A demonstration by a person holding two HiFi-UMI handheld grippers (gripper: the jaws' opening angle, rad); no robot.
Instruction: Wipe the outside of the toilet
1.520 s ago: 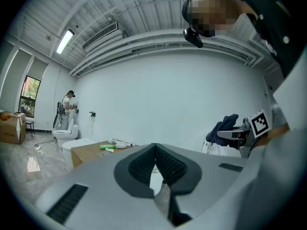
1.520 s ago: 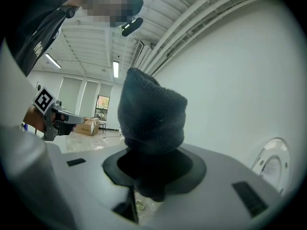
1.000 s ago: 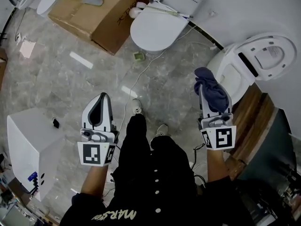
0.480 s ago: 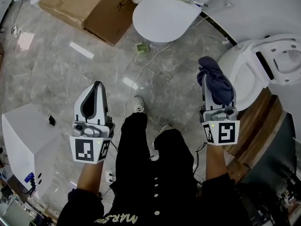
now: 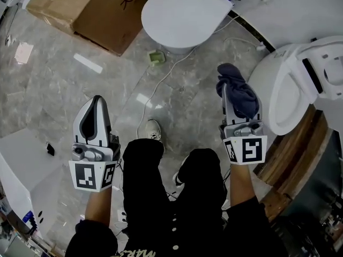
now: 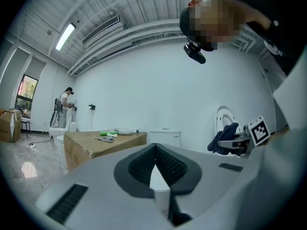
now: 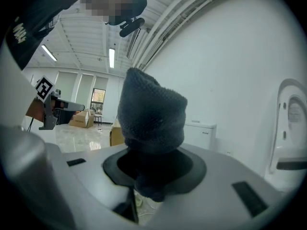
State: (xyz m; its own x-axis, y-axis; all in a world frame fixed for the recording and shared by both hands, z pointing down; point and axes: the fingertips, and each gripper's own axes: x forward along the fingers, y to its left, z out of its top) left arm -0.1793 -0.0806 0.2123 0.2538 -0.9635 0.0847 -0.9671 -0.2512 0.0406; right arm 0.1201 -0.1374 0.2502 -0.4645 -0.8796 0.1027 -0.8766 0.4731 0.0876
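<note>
A white toilet with its seat and lid raised stands at the right, on a wooden platform. In the right gripper view its raised lid shows at the right edge. My right gripper is shut on a dark blue cloth, held just left of the bowl and apart from it. The bunched cloth rises out of that gripper and hides its fingertips. My left gripper hangs over the floor at the left, jaws shut with nothing in them.
A second toilet with closed lid stands at the top centre, with a cardboard box to its left. A white cabinet is at the lower left. A white cable and a small green thing lie on the marble floor.
Both grippers have shifted slightly left and lower in the head view, and the open toilet has slid toward the right edge. The cloth stays held; the left gripper stays shut.
</note>
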